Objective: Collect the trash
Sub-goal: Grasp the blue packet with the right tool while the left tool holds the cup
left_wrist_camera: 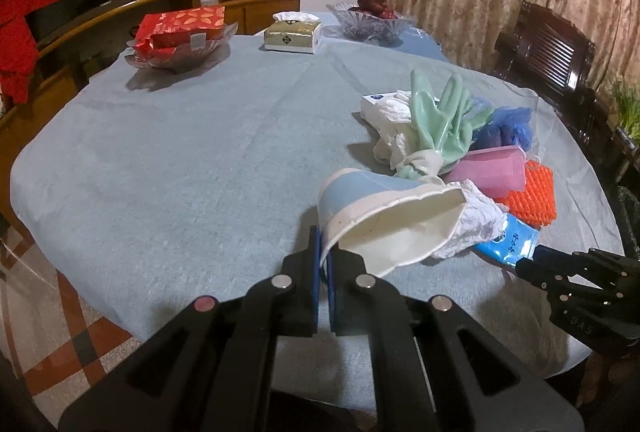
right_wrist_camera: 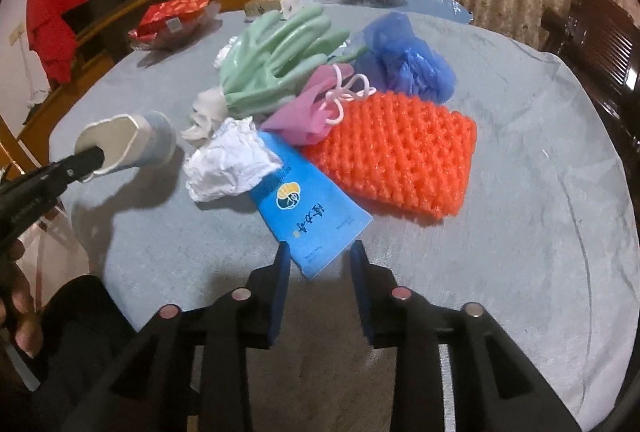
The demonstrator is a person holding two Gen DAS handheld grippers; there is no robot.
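Note:
My left gripper [left_wrist_camera: 325, 252] is shut on the rim of a squashed blue and white paper cup [left_wrist_camera: 384, 216] and holds it above the table; the cup also shows in the right wrist view [right_wrist_camera: 128, 145]. My right gripper [right_wrist_camera: 320, 252] is open, its fingers on either side of the near end of a blue wrapper [right_wrist_camera: 308, 211]. A trash pile lies just beyond: a crumpled white tissue [right_wrist_camera: 228, 163], an orange foam net [right_wrist_camera: 396, 159], a pink mask [right_wrist_camera: 308, 111], green rubber gloves [right_wrist_camera: 276, 63] and a blue plastic bag [right_wrist_camera: 404, 59].
The round table has a blue-grey cloth [left_wrist_camera: 180, 151]. At the back stand a glass dish with a red packet [left_wrist_camera: 180, 31], a tissue box [left_wrist_camera: 292, 33] and a glass bowl of dates [left_wrist_camera: 370, 17]. A dark wooden chair [left_wrist_camera: 548, 51] stands at the right.

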